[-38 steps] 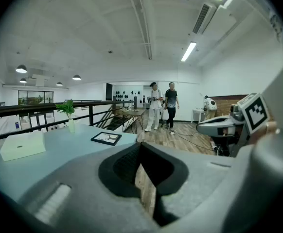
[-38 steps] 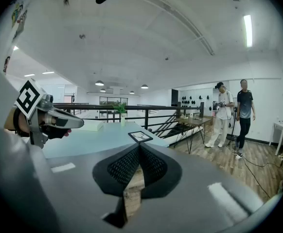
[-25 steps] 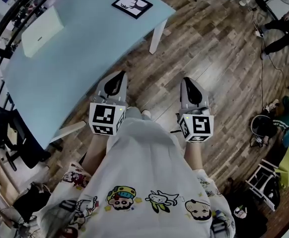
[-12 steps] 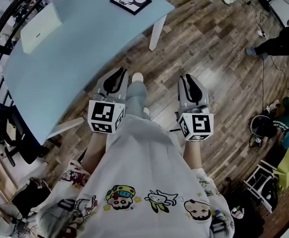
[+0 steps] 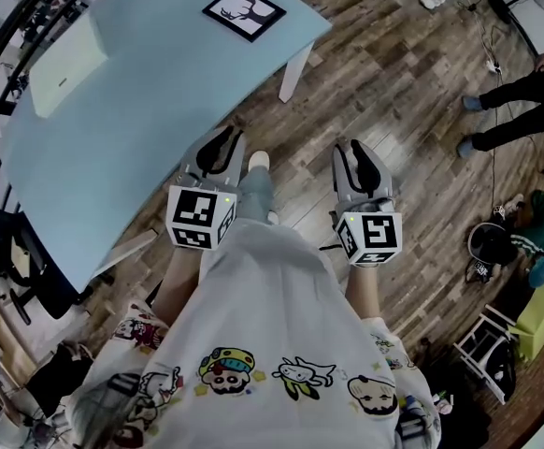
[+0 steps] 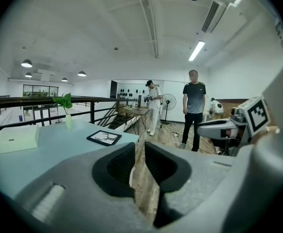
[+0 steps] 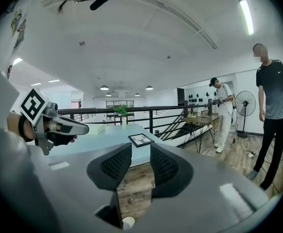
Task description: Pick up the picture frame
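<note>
The picture frame (image 5: 244, 12), black-rimmed with a dark tree print on white, lies flat near the far corner of the light blue table (image 5: 141, 129). It also shows ahead in the left gripper view as the frame (image 6: 104, 138) and in the right gripper view as the frame (image 7: 140, 140). My left gripper (image 5: 220, 150) hovers off the table's near edge, its jaws a narrow gap apart and empty (image 6: 139, 152). Over the wooden floor, my right gripper (image 5: 357, 154) has its jaws opening, with nothing between them (image 7: 140, 155). Both stand well short of the frame.
A white box (image 5: 66, 59) and a green plant in a vase (image 6: 66, 111) stand on the table. A white table leg (image 5: 293, 69) is by the frame's corner. Two people (image 6: 196, 109) stand on the floor beyond, near a fan (image 6: 169, 103). Clutter lines the right edge.
The person has stepped toward the table; a leg and shoe now show between the grippers. Both grippers sit slightly closer to the table. A bystander at the right has walked on.
</note>
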A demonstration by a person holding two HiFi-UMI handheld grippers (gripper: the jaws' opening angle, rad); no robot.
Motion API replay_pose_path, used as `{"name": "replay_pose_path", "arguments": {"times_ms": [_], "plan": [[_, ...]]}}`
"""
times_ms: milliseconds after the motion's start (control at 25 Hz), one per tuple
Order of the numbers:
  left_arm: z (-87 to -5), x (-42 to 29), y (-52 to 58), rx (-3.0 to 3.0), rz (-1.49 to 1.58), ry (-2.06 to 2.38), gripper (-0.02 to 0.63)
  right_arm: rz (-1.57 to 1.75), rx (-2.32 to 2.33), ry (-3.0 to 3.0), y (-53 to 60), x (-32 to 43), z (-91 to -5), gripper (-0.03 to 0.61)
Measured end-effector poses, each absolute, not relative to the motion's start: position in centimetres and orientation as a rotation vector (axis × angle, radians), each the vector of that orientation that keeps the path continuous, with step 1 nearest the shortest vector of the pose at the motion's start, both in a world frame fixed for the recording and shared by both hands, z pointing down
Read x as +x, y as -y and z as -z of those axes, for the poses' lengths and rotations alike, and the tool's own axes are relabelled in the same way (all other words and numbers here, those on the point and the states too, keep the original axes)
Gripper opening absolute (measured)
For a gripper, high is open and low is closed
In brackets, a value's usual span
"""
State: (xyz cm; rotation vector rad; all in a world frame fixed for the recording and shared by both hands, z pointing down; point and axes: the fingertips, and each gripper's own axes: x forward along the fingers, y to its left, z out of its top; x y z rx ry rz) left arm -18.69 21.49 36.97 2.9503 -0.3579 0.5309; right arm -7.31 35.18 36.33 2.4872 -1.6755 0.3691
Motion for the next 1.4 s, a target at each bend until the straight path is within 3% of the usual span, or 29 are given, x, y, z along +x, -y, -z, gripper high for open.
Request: {"name": "replay_pose_path", "arguments": {"times_ms": [640, 1400], "plan": [[-36.8, -8.6, -9.5, 2.936, -0.537, 0.325, 0.064, -0.408, 2.488, 1.666, -23.8, 2.1, -35.7, 0.152], [-38.4, -9.1, -0.5, 2.847, -0.525, 0.497, 0.066, -0.420, 2.367, 1.748, -13.7, 4.7, -36.4, 0.163]]}}
